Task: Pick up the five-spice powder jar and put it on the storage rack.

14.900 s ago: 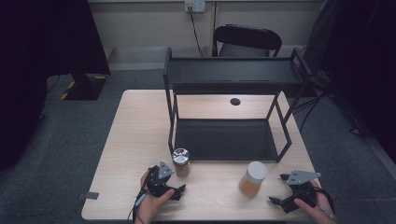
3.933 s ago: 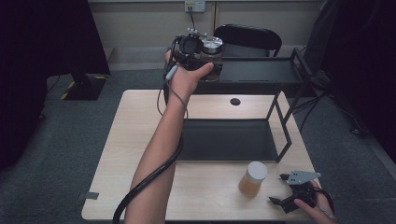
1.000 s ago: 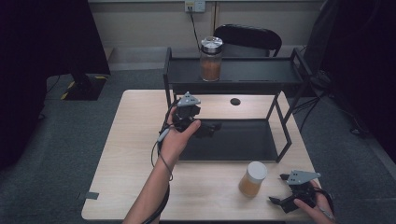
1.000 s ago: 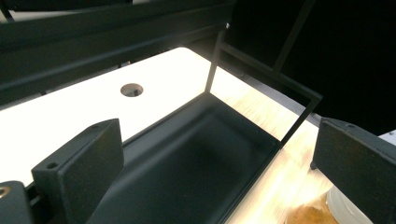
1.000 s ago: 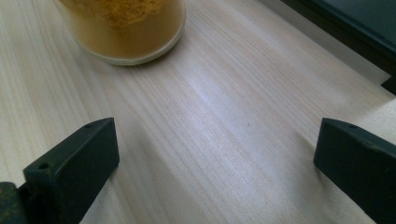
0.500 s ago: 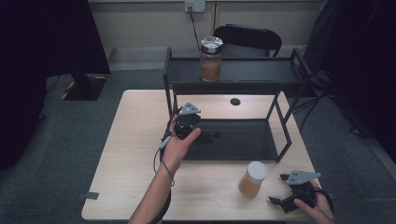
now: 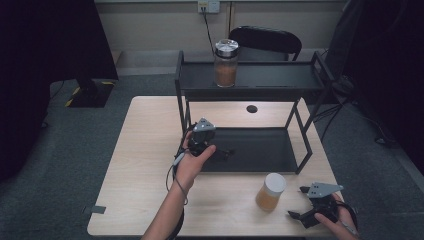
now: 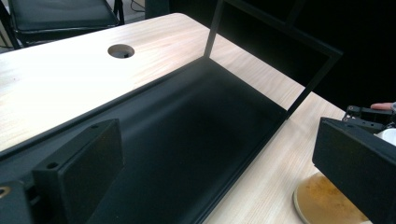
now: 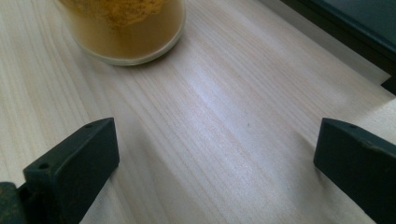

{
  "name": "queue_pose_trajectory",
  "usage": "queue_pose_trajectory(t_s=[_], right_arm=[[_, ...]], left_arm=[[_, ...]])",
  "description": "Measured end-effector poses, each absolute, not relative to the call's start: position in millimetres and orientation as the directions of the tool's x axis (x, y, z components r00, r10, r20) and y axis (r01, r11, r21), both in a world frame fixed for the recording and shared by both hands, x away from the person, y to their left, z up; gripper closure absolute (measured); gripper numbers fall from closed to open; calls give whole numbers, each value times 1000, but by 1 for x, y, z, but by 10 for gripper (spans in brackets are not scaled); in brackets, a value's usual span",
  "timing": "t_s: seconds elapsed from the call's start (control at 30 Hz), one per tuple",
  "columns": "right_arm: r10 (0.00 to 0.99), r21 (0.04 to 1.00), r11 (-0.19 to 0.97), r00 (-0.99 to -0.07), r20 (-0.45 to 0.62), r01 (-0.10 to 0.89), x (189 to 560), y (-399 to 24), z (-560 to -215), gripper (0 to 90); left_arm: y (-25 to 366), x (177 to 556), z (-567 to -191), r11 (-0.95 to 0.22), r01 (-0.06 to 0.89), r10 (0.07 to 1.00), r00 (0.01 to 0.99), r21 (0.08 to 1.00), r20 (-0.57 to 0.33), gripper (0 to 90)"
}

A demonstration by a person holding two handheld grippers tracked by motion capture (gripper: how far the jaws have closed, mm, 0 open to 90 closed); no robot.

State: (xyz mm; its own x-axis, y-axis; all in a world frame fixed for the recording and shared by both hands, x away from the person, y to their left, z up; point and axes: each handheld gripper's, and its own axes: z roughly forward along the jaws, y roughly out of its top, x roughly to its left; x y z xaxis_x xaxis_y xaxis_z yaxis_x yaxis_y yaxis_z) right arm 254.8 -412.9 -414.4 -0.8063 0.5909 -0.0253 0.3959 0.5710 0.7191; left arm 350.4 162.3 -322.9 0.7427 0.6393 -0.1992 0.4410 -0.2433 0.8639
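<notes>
On the wooden table (image 7: 150, 150) stands a black two-tier rack (image 7: 250, 80), with a silver-lidded jar (image 7: 226, 62) on its top shelf. Near the front edge, a white-lidded jar (image 7: 270, 191) stands between the tools. Left tool (image 7: 226, 151) hangs empty, jaws apart, over the lower shelf. Right tool (image 7: 295, 216) rests beside the white-lidded jar, jaws spread wide.

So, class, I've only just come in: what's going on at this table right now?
A person works with a gripper in each hand at a wooden table that carries a black two-level rack. A jar with a silver lid stands on the top shelf. The left gripper, open and empty, is over the lower shelf. The right gripper, also open, rests near the table's front edge beside a second jar with a pale lid, apart from it.
</notes>
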Motion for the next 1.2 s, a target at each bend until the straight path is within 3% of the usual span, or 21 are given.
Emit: queue_pose_trajectory(t_s=[1.2], right_arm=[[592, 719, 571, -806, -25, 396, 255, -413, -414, 0]], left_arm=[[154, 335, -380, -335, 461, 639, 752, 822, -161, 18]])
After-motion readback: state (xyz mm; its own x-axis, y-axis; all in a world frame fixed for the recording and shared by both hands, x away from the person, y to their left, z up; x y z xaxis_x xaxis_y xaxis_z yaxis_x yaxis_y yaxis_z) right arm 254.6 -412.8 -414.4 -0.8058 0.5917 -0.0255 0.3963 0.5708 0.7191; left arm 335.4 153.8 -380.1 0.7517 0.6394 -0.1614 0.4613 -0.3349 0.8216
